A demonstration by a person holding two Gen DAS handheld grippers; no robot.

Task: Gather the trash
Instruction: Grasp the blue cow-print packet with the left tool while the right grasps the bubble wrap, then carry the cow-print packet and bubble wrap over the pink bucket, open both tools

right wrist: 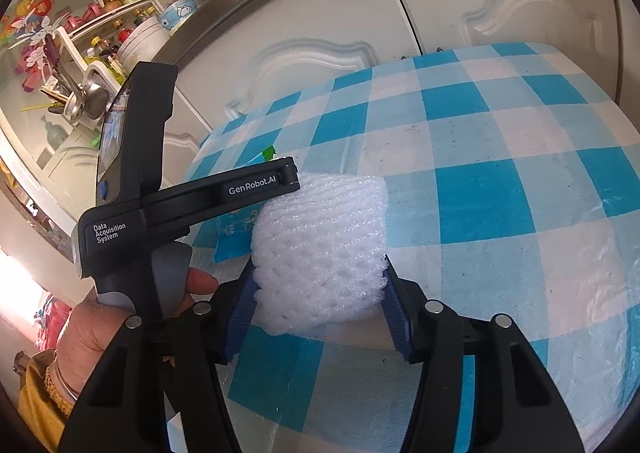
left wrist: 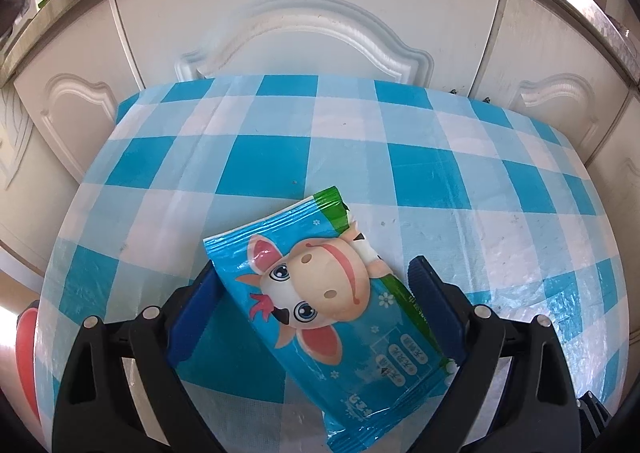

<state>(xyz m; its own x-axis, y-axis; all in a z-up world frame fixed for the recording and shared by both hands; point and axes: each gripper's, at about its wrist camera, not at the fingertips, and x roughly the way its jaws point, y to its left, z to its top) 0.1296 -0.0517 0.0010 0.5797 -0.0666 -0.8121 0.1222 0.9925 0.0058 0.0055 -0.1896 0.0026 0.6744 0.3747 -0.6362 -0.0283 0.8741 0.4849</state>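
Note:
A blue snack wrapper with a cartoon cow (left wrist: 320,293) lies on the blue-and-white checked tablecloth (left wrist: 280,157). My left gripper (left wrist: 316,277) straddles it with both blue fingers wide apart, one touching its left edge; it is open. In the right wrist view my right gripper (right wrist: 320,277) is shut on a white foam fruit net (right wrist: 320,245), squeezed between both blue fingers just above the cloth. The left gripper's black body (right wrist: 180,205) sits to the left of the net, held by a hand, with a strip of the wrapper (right wrist: 236,233) visible beneath it.
White cabinet doors (left wrist: 304,25) stand right behind the table's far edge. A counter (right wrist: 100,53) with utensils, bottles and bowls runs at the upper left. A red object (left wrist: 26,357) is at the table's left side. The tablecloth (right wrist: 500,173) stretches to the right.

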